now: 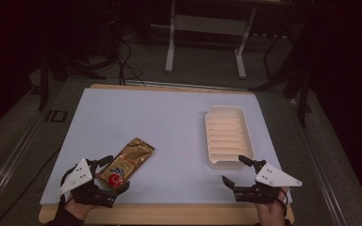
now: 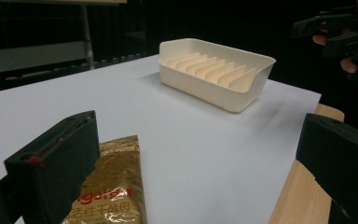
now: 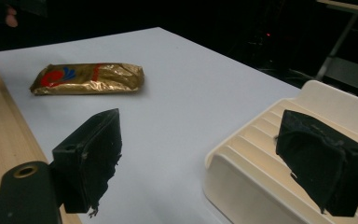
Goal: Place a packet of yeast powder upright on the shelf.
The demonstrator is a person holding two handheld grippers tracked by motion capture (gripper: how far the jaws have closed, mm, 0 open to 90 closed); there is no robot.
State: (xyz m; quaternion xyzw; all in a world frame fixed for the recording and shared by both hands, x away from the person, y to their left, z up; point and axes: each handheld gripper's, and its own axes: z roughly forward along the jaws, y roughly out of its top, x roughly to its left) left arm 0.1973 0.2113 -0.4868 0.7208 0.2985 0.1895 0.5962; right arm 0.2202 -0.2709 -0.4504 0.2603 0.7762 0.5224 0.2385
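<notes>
My left tool (image 1: pixel 107 175) sits at the near left corner of the surface (image 1: pixel 169 122), jaws spread wide and gripping nothing. The near end of the packet (image 1: pixel 127 162) lies between them; whether a jaw touches it I cannot tell.

One packet: flat, oblong, shiny gold foil, crinkled, with a red mark and printed lettering at its near end. It lies flat on the white sheet, angled away to the right. In the left tool's view the packet (image 2: pixel 112 186) lies just beside the left-hand jaw.

One tray (image 1: pixel 227 136) stands right of centre: cream plastic, rectangular, rounded corners, raised walls and a row of parallel ribs across its floor. Nothing lies in it.

My right tool (image 1: pixel 238 170) is just near the tray's near end, jaws wide apart, holding nothing. In its own view one jaw hangs over the tray (image 3: pixel 261 158), the other over the white sheet.

Surface: white sheet over a pale wooden board (image 1: pixel 169 214).
</notes>
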